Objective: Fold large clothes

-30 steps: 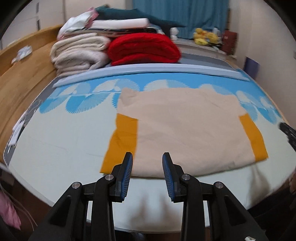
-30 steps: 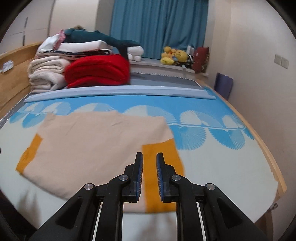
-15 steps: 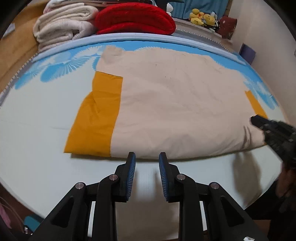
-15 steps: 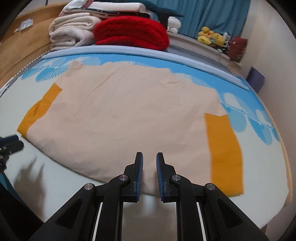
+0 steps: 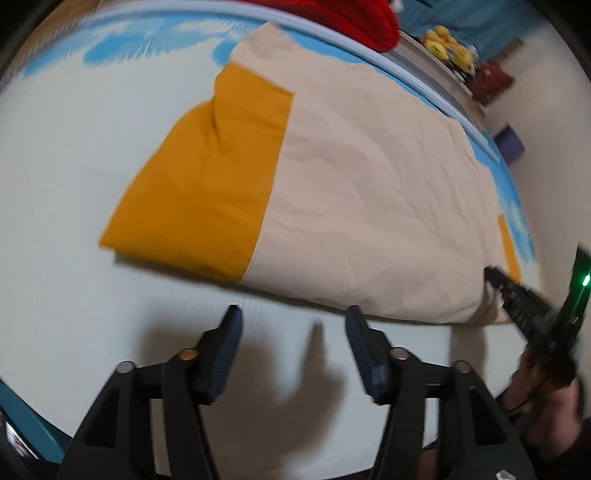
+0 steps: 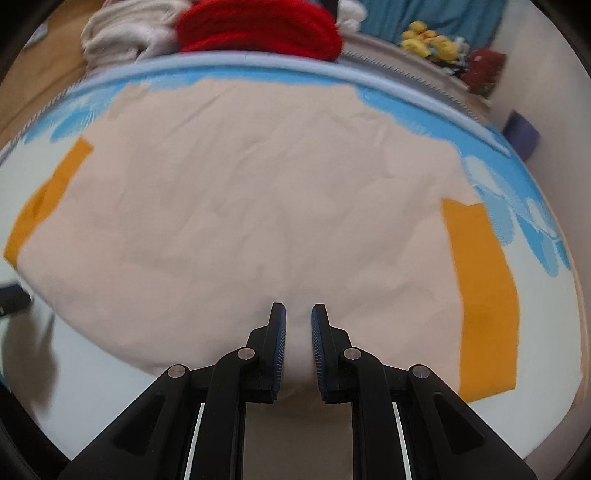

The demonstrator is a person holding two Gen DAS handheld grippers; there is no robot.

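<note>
Left tool (image 5: pixel 293 321), black arms with ribbed blue pads, has just been spreading its jaws; they stand wide apart over bare pale bedsheet (image 5: pixel 74 155), nothing between them, just short of the garment's near hem. Right tool (image 6: pixel 298 317): jaws narrow, a slim gap showing, garment hem bunched between the pads; whether they pinch it I cannot tell. Garment (image 6: pixel 258 206): large, beige, lightly creased woven cloth with mustard-orange sleeve panels (image 5: pixel 207 177), spread flat across the bed. Sheet beyond carries a blue fan print (image 6: pixel 517 192). Farther back: red knit blanket (image 6: pixel 258 29), cream folded blankets (image 6: pixel 125 37), yellow plush toys (image 6: pixel 428 40), all blurred. No legible writing.
</note>
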